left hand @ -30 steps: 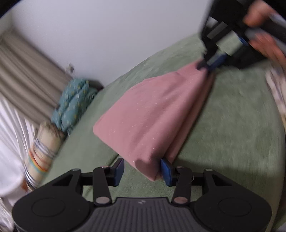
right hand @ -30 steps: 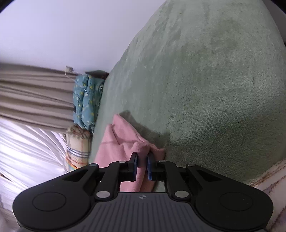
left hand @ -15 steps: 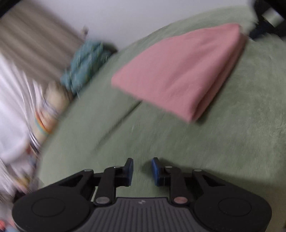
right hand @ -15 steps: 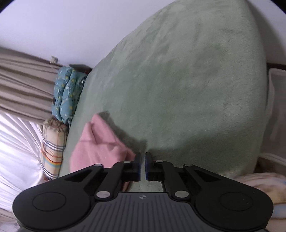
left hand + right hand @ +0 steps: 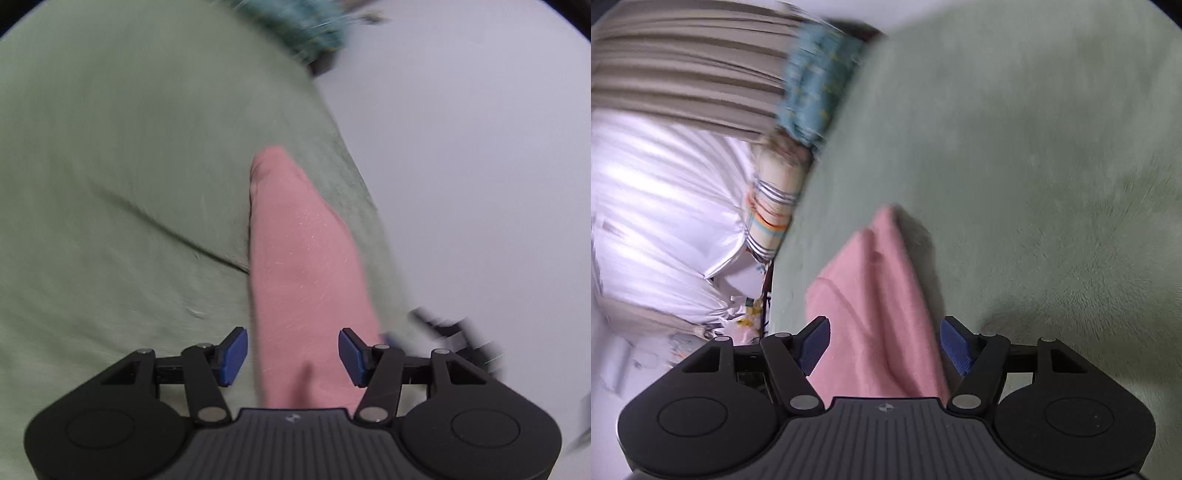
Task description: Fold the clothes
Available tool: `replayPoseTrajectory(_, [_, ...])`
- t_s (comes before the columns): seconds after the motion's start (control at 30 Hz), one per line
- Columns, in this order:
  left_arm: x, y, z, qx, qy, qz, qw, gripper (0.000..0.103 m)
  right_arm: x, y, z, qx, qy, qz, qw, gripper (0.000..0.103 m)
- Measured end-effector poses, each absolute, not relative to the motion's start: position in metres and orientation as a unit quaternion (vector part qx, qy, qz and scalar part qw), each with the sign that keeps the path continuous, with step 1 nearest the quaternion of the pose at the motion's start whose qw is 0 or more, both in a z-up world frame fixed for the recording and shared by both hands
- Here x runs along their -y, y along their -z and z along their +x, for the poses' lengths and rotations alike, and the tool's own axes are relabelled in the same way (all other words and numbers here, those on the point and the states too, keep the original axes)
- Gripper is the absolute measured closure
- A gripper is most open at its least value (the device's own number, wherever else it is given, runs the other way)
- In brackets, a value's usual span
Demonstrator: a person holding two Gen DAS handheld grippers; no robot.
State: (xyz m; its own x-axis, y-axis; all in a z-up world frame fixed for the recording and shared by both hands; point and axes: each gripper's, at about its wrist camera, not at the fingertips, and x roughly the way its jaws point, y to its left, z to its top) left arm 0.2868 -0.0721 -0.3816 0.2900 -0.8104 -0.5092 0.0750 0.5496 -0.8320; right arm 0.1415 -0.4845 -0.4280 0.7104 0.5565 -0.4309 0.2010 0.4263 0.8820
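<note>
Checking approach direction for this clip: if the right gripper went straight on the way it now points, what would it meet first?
Most likely the pink cloth: it lies between the right gripper's open jaws, which have just been opening, pads clear of it. Beyond it lies the green blanket. Depth is uncertain.

Soft, even indoor light, strong fisheye curvature with dark vignetted corners, motion blur smeared across the teal bundle [image 5: 314, 33] and striped curtain [image 5: 683, 70], glare blown out on the white sheet [image 5: 665, 206], soft shadow cast beside the pink cloth [image 5: 879, 314].
</note>
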Motion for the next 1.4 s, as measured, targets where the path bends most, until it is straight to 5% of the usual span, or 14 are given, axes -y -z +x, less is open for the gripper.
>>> replayPoseTrajectory(0.23, [0.104, 0.408, 0.328, -0.567, 0.336, -0.322, 0.68, 0.046, 0.494, 0.443, 0.169, -0.434, -0.207, 0.474, 0.738, 0.035])
replayPoseTrajectory(0.4, [0.124, 0.419, 0.346, -0.568, 0.362, -0.355, 0.648, 0.031, 0.479, 0.441, 0.177, -0.474, -0.217, 0.456, 0.722, 0.019])
replayPoseTrajectory(0.6, [0.135, 0.425, 0.36, -0.573, 0.354, -0.387, 0.63, 0.031, 0.442, 0.432, 0.202, -0.499, -0.239, 0.428, 0.715, 0.005])
replayPoseTrajectory(0.67, [0.138, 0.421, 0.357, -0.566, 0.351, -0.385, 0.639, 0.037, 0.423, 0.429, 0.21, -0.501, -0.248, 0.416, 0.718, 0.016])
replayPoseTrajectory(0.7, [0.141, 0.418, 0.353, -0.562, 0.349, -0.374, 0.65, 0.049, 0.415, 0.428, 0.211, -0.502, -0.253, 0.413, 0.717, 0.026])
replayPoseTrajectory(0.77, [0.143, 0.413, 0.347, -0.56, 0.337, -0.365, 0.663, 0.066, 0.413, 0.427, 0.207, -0.502, -0.248, 0.415, 0.717, 0.06])
replayPoseTrajectory(0.87, [0.138, 0.41, 0.342, -0.557, 0.315, -0.396, 0.658, 0.077, 0.415, 0.423, 0.197, -0.487, -0.232, 0.428, 0.725, 0.069])
replayPoseTrajectory(1.07, [0.119, 0.366, 0.332, -0.556, 0.311, -0.419, 0.647, 0.079, 0.392, 0.374, 0.178, -0.462, -0.237, 0.44, 0.733, 0.073])
replayPoseTrajectory(1.4, [-0.015, 0.226, 0.355, -0.483, 0.308, -0.448, 0.687, 0.079, 0.256, 0.205, 0.238, -0.404, -0.316, 0.36, 0.779, 0.075])
